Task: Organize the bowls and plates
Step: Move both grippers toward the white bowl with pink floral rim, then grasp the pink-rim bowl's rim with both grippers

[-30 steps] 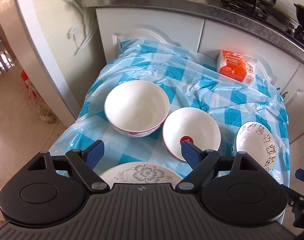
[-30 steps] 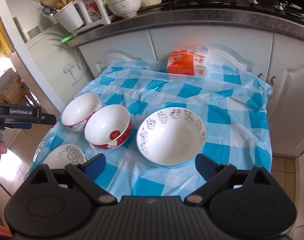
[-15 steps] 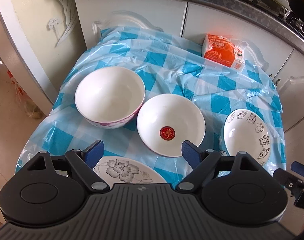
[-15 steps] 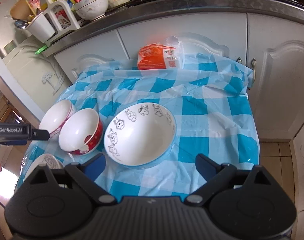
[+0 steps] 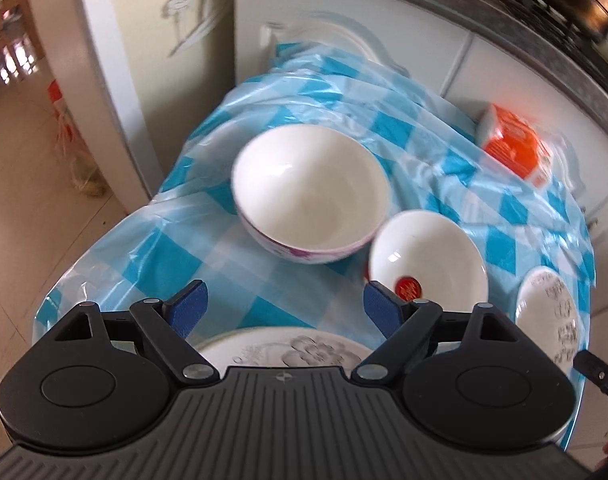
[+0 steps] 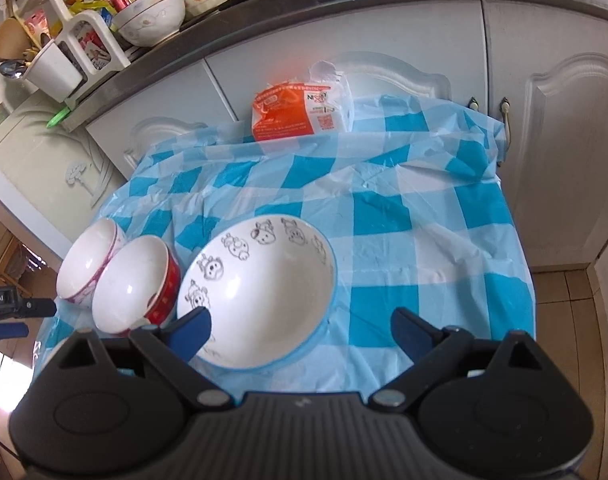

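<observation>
Three bowls stand in a row on the blue-checked tablecloth [image 6: 404,216]. The purple-patterned white bowl [image 5: 310,192] is leftmost, the red-sided bowl [image 5: 430,258] in the middle, the cartoon-animal bowl [image 6: 259,292] on the right. A flowered plate [image 5: 279,350] lies at the near edge under my left gripper [image 5: 285,306], which hangs open above it with nothing between its fingers. My right gripper [image 6: 301,330] stands open over the near rim of the cartoon-animal bowl, the left fingertip [image 6: 191,330] overlapping its rim; contact is unclear.
An orange-and-white packet [image 6: 299,114] leans at the table's far edge against white cabinet doors [image 6: 560,140]. Above is a dark counter with a dish rack [image 6: 75,44] and bowls. A white fridge [image 5: 115,80] stands left; tiled floor [image 5: 31,200] lies beyond the table's left edge.
Both grippers have come down and closer to the table. The left view has swung left toward the purple-patterned bowl. The cartoon-animal bowl now sits closer between the right fingers. Jaws stayed wide.
</observation>
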A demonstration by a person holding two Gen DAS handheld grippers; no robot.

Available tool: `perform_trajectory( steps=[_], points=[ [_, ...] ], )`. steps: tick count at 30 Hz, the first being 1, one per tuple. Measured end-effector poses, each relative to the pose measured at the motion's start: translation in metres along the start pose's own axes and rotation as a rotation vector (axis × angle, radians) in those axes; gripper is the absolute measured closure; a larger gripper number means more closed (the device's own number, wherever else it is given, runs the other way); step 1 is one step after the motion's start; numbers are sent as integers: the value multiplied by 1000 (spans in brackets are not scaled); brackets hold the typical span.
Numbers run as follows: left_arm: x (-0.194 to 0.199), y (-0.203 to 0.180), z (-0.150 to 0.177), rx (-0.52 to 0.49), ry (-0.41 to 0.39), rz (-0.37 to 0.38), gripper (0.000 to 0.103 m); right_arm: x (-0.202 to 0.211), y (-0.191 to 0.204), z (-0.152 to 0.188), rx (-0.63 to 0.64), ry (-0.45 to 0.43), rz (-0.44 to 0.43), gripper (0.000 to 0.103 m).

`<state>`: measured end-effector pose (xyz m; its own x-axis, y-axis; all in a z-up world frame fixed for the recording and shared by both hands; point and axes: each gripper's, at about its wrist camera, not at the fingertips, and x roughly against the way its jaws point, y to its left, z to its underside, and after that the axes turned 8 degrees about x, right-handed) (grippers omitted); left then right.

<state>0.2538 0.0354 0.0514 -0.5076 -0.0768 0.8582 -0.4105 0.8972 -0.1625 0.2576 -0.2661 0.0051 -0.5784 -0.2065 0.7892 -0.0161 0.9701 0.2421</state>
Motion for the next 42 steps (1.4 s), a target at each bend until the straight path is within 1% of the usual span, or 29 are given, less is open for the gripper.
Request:
perform_trajectory(
  steps=[3, 6, 11, 15, 18, 20, 23, 25, 27, 30, 33, 36, 40, 42],
  points=[
    [-7, 12, -10, 61, -5, -5, 0, -8, 7, -13, 8, -13, -16, 7],
    [-13, 21, -19, 110, -9, 5, 0, -18, 20, -28, 33, -35, -54, 7],
    [-24, 31, -29, 182, 9, 10, 0, -39, 57, -56, 118, -46, -117, 7],
    [-34, 39, -33, 218, 22, 56, 0, -61, 85, -76, 140, -51, -193, 7],
    [-37, 39, -35, 232, 8, 76, 0, -81, 104, -88, 149, -39, -242, 5],
    [-39, 40, -36, 238, -13, 82, 0, -96, 114, -95, 142, -24, -276, 1],
    [-44, 42, -37, 275, -38, 86, 0, -115, 126, -103, 131, 7, -328, 1],
    [-48, 47, -37, 307, -43, 112, 0, -126, 134, -109, 141, 26, -347, 1],
    [-50, 49, -40, 324, -36, 141, 0, -135, 142, -112, 160, 48, -345, 1],
    [-54, 48, -41, 310, -33, 158, 0, -149, 150, -115, 181, 83, -332, 1],
    [-56, 46, -40, 286, -40, 177, 0, -162, 153, -117, 181, 121, -337, 1],
    [-60, 46, -41, 273, -30, 175, 0, -173, 155, -117, 195, 145, -342, 1],
    [-67, 42, -43, 243, 14, 177, 0, -183, 158, -119, 195, 179, -372, 1],
    [-72, 43, -42, 247, 34, 173, 0, -189, 159, -120, 183, 197, -395, 1]
  ],
)
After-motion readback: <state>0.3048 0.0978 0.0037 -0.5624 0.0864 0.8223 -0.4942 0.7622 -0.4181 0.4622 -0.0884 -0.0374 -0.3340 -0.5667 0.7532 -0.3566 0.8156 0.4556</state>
